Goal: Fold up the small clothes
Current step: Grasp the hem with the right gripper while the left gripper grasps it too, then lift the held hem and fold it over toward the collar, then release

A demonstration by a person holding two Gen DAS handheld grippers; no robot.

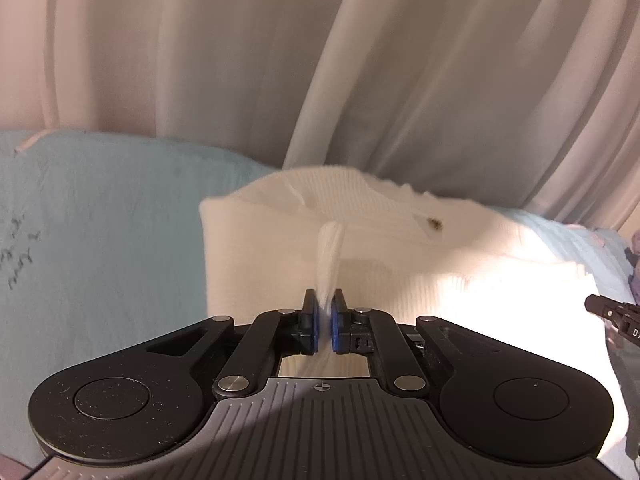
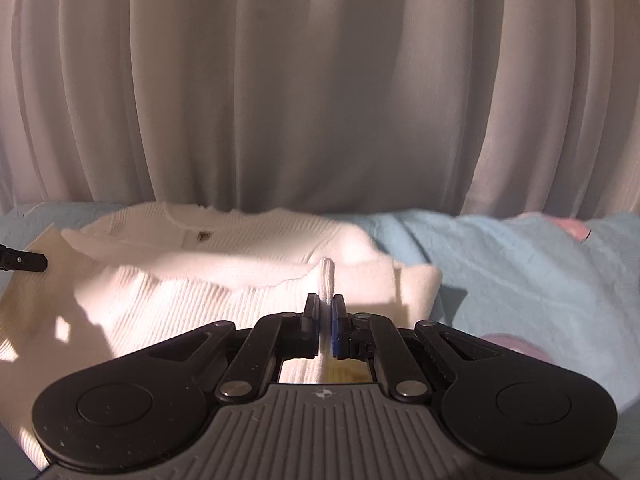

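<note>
We count one white ribbed top [image 2: 208, 292], lying crosswise, neckline toward the curtain [image 2: 320, 80]; left gripper [image 1: 324, 304] and right gripper [image 2: 325, 308] each pinch its fabric.

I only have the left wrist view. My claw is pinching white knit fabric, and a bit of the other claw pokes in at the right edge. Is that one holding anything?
Observer: Yes. The right claw is shut on a pinched fold of the white knit top.
Operator: What lies past the top on that side?
Observer: A light blue blanket stretches off to the right, with a pink patch near its far edge.
Operator: Is my claw visible from there?
Observer: Only the left claw's black tip, at the picture's left edge, over the top's corner.
</note>
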